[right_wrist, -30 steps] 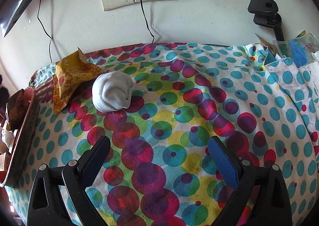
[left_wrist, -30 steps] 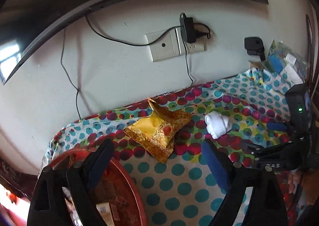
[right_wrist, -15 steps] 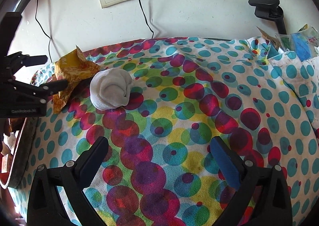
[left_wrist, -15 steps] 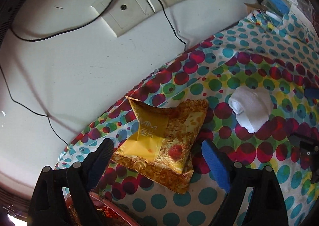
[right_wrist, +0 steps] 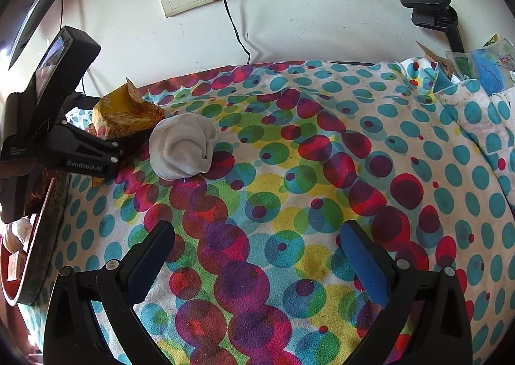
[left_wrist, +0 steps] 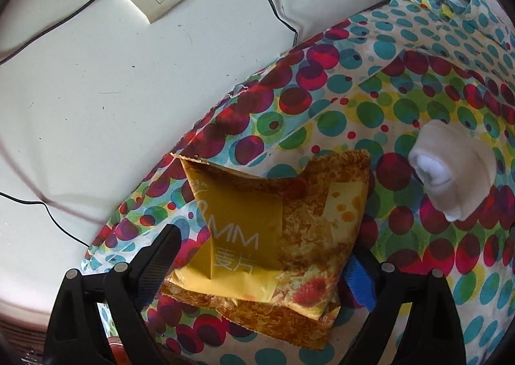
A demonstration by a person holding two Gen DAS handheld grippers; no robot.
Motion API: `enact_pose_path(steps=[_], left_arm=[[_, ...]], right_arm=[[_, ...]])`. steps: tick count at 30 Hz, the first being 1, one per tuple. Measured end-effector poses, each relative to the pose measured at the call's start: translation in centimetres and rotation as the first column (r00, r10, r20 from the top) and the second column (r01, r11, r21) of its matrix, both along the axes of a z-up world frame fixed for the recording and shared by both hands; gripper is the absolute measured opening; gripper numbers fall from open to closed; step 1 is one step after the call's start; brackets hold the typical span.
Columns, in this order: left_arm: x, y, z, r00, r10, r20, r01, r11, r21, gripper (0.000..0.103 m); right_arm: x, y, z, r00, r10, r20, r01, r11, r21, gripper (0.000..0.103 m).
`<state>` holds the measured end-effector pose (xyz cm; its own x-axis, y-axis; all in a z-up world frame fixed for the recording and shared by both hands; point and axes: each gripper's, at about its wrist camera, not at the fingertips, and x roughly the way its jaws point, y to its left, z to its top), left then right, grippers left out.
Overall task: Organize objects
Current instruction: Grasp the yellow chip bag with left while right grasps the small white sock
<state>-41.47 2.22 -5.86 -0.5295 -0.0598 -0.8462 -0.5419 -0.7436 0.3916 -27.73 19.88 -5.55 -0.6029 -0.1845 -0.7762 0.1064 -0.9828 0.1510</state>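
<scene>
Over the spotted tabletop (left_wrist: 402, 82), left claw (left_wrist: 257, 255), just opened wide, straddles snack bag (left_wrist: 273, 230): lower squarely, close across bag's width; right claw (right_wrist: 257, 255) open, idle.

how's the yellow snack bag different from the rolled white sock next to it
The snack bag is flat, crinkly and printed in yellow and brown; the sock is plain white, soft and rolled into a rounded bundle. The bag is the wider of the two. The bag lies between the open fingers of the left claw, which do not press on it; the sock has no claw around it. Both rest on the dotted cloth, close together.
</scene>
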Motion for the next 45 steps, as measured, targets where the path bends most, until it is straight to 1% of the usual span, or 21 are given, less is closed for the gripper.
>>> enact_pose_path(steps=[3, 5, 6, 7, 9, 10, 13, 16, 19, 21, 25, 28, 30, 32, 34, 37, 39, 40, 41, 43, 45], left_arm=[[-0.3, -0.3, 0.0, 0.999, 0.031, -0.007, -0.031, 0.999, 0.023, 0.096], [-0.1, -0.3, 0.1, 0.999, 0.041, -0.024, -0.040, 0.999, 0.033, 0.094], [0.1, -0.3, 0.1, 0.998, 0.048, -0.033, -0.046, 0.998, 0.043, 0.084], [0.3, -0.3, 0.2, 0.997, 0.058, -0.048, -0.056, 0.997, 0.045, 0.079], [0.8, -0.2, 0.3, 0.994, 0.078, -0.076, -0.075, 0.996, 0.050, 0.075], [1.0, -0.1, 0.3, 0.992, 0.086, -0.086, -0.083, 0.995, 0.048, 0.068], [1.8, -0.1, 1.0, 0.985, 0.118, -0.128, -0.112, 0.992, 0.051, 0.064], [2.9, -0.3, 2.7, 0.974, 0.153, -0.167, -0.141, 0.987, 0.081, 0.060], [4.0, -0.9, 5.3, 0.964, 0.196, -0.180, -0.172, 0.975, 0.141, 0.059], [5.5, -1.4, 6.9, 0.956, 0.211, -0.203, -0.180, 0.970, 0.163, 0.059], [9.0, -2.3, 9.7, 0.937, 0.267, -0.227, -0.206, 0.944, 0.257, 0.059], [13.0, -3.5, 11.0, 0.924, 0.302, -0.233, -0.217, 0.919, 0.330, 0.059], [16.5, -4.6, 11.4, 0.915, 0.319, -0.248, -0.223, 0.910, 0.349, 0.059], [20.5, -5.6, 11.5, 0.895, 0.348, -0.279, -0.238, 0.902, 0.361, 0.059], [24.1, -6.8, 11.2, 0.874, 0.392, -0.287, -0.270, 0.883, 0.383, 0.059], [28.2, -9.2, 10.3, 0.835, 0.480, -0.267, -0.335, 0.830, 0.445, 0.060], [30.1, -10.6, 10.0, 0.803, 0.531, -0.272, -0.370, 0.801, 0.471, 0.060], [30.7, -11.3, 9.8, 0.790, 0.547, -0.278, -0.379, 0.791, 0.480, 0.060], [31.1, -11.8, 9.6, 0.781, 0.557, -0.282, -0.388, 0.787, 0.480, 0.060], [31.5, -12.9, 9.3, 0.772, 0.575, -0.272, -0.406, 0.775, 0.484, 0.059], [31.7, -13.8, 9.0, 0.768, 0.585, -0.261, -0.413, 0.764, 0.496, 0.059]], right_arm=[[0.0, -0.2, 0.0, 1.000, 0.003, 0.001, -0.003, 1.000, 0.002, 0.103], [0.0, -0.3, 0.0, 1.000, 0.003, 0.001, -0.003, 1.000, 0.003, 0.103], [0.0, -0.2, 0.0, 1.000, 0.003, 0.001, -0.003, 1.000, 0.003, 0.103], [-0.1, -0.2, 0.0, 1.000, 0.003, 0.002, -0.003, 1.000, 0.003, 0.103], [-0.1, -0.3, -0.1, 1.000, 0.003, 0.002, -0.003, 1.000, 0.005, 0.103], [-0.1, -0.3, -0.1, 1.000, 0.003, 0.002, -0.003, 1.000, 0.006, 0.103], [-0.2, -0.3, -0.1, 1.000, 0.004, 0.003, -0.004, 1.000, 0.008, 0.103], [-0.2, -0.7, -0.2, 1.000, 0.004, 0.006, -0.004, 1.000, 0.024, 0.103], [-0.4, -0.8, -0.3, 1.000, 0.004, 0.009, -0.004, 0.999, 0.039, 0.103], [-0.4, -1.0, -0.3, 1.000, 0.004, 0.013, -0.005, 0.998, 0.056, 0.103], [-0.4, -1.1, -0.3, 1.000, 0.007, 0.016, -0.009, 0.998, 0.067, 0.103], [-0.4, -1.2, -0.3, 1.000, 0.005, 0.017, -0.006, 0.998, 0.068, 0.103], [-0.5, -1.3, -0.3, 1.000, 0.005, 0.019, -0.006, 0.997, 0.078, 0.103], [-0.5, -1.5, -0.3, 1.000, 0.005, 0.024, -0.008, 0.995, 0.099, 0.103], [-0.5, -2.0, -0.3, 0.999, 0.017, 0.028, -0.021, 0.992, 0.126, 0.103], [-0.8, -3.2, -0.1, 0.999, 0.029, 0.033, -0.033, 0.988, 0.150, 0.103], [-1.2, -4.1, 0.6, 0.999, 0.026, 0.021, -0.029, 0.992, 0.124, 0.103], [-1.5, -4.6, 0.9, 0.999, 0.030, 0.011, -0.031, 0.994, 0.107, 0.103], [-1.8, -5.2, 1.2, 0.999, 0.035, 0.001, -0.035, 0.994, 0.105, 0.103], [-2.7, -6.7, 1.5, 0.999, 0.037, -0.001, -0.036, 0.989, 0.142, 0.103], [-3.4, -7.8, 1.6, 0.999, 0.047, -0.004, -0.046, 0.988, 0.146, 0.103]])
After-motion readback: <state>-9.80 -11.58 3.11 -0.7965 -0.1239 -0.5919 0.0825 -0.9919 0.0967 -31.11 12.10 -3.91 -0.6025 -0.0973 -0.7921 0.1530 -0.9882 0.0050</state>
